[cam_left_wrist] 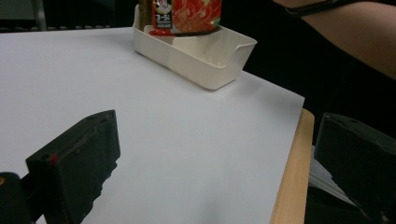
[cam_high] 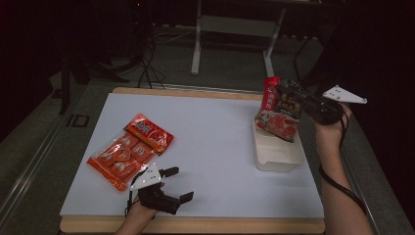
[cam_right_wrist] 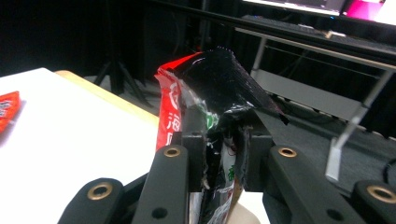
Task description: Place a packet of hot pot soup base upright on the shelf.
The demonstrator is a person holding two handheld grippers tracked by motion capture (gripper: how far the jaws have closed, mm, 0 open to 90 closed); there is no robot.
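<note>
A red-and-black food packet hangs upright, its crumpled top edge pinched in the right gripper, its lower end dipping into the white tray just below that gripper.

— Where are the hands?
— The left gripper rests low at the table's near edge, jaws spread wide with nothing between them, forearm entering from below.
— And the other?
— The right gripper is raised at the far right, jaws pinched together, wrist bent inward, forearm stretched along the table's side.
</note>
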